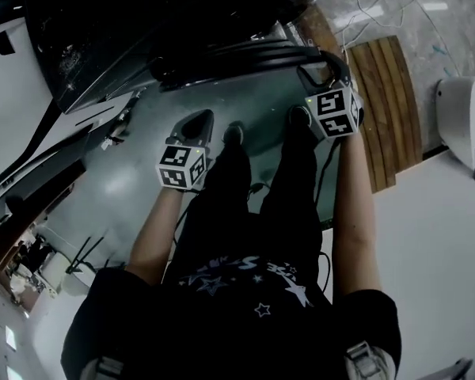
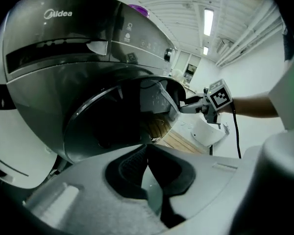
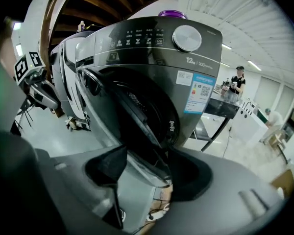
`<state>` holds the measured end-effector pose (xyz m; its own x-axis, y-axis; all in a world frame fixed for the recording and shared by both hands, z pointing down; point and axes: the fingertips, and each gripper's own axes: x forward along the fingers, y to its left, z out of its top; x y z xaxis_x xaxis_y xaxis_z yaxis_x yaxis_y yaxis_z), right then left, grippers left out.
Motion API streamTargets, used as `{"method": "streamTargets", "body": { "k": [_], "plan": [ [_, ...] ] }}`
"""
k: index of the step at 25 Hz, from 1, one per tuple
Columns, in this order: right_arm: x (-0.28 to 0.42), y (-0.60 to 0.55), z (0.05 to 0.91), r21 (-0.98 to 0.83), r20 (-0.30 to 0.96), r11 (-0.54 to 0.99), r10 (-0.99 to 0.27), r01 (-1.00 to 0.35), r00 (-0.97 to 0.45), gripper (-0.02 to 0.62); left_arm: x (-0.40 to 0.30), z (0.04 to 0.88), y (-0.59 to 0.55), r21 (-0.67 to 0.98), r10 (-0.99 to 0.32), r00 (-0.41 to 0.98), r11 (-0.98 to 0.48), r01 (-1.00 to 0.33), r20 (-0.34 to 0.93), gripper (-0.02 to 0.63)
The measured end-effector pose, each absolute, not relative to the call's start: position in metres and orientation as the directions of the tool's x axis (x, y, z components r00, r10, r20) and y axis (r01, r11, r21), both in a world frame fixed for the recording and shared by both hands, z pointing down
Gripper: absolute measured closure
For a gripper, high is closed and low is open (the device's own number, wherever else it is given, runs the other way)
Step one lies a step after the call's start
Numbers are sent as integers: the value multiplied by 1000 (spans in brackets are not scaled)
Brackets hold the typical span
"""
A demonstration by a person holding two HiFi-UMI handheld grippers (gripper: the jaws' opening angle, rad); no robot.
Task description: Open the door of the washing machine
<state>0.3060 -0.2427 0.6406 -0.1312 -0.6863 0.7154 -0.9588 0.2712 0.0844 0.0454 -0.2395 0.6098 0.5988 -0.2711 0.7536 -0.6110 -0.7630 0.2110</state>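
Note:
A dark grey front-loading washing machine fills both gripper views; in the head view its top is at the upper edge. Its round door stands partly swung out from the drum. My right gripper is shut on the door's free edge, the rim lying between its two pads. The left gripper view shows that right gripper at the door's right rim. My left gripper hangs in front of the door with its tips together and nothing held. In the head view, the left gripper is lower left of the right gripper.
A white washer stands to the left of the dark one. A wooden slatted platform and a white appliance are to the right, with cables behind. My shoes stand on the grey floor. A person stands at a far table.

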Motion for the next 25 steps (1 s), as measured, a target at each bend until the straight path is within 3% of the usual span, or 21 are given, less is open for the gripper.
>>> {"method": "streamTargets", "body": {
  "k": [10, 19, 25],
  "plan": [
    [275, -164, 645, 122, 743, 71, -667, -990, 44, 328, -13, 615, -246, 148, -147, 665, -919, -366, 732, 595],
    [215, -85, 653, 157, 795, -46, -587, -986, 154, 330, -26, 621, -199, 178, -59, 683, -946, -272, 728, 595],
    [176, -45, 655, 106, 774, -124, -612, -987, 160, 330, -39, 629, -162, 178, -48, 671, -948, -264, 740, 595]
  ]
}}
